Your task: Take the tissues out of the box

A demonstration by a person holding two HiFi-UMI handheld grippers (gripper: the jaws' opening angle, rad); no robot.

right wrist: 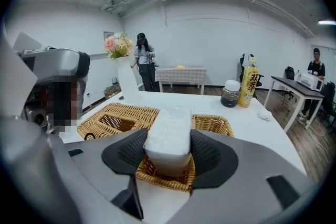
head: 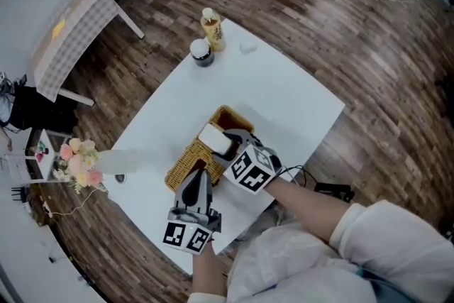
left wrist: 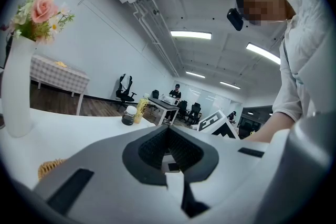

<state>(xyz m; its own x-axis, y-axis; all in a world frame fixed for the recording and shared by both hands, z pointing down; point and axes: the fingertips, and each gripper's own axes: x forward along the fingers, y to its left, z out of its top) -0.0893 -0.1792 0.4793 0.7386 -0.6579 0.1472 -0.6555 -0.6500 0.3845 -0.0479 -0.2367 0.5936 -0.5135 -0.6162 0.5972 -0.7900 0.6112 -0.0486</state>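
Observation:
My right gripper [head: 225,148] is shut on a white tissue pack [head: 214,136], holding it just above the open wicker box [head: 231,115]. In the right gripper view the tissue pack [right wrist: 169,131] sits squeezed between the two dark pads [right wrist: 130,153] of my right gripper [right wrist: 169,153], over the box's near rim [right wrist: 173,178]. The wicker lid [head: 184,162] with a slot lies next to the box, to its left; it shows again as the lid [right wrist: 113,117]. My left gripper [head: 196,174] points at that lid with its jaws together, holding nothing; in its own view the left gripper [left wrist: 169,132] aims over the tabletop.
On the white table [head: 269,89] stand a dark jar [head: 202,52] and a yellow bottle [head: 212,30] at the far corner, and a white vase of flowers [head: 85,161] at the left edge. A checked-cloth side table [head: 71,32] stands beyond. A person [right wrist: 143,60] stands far off.

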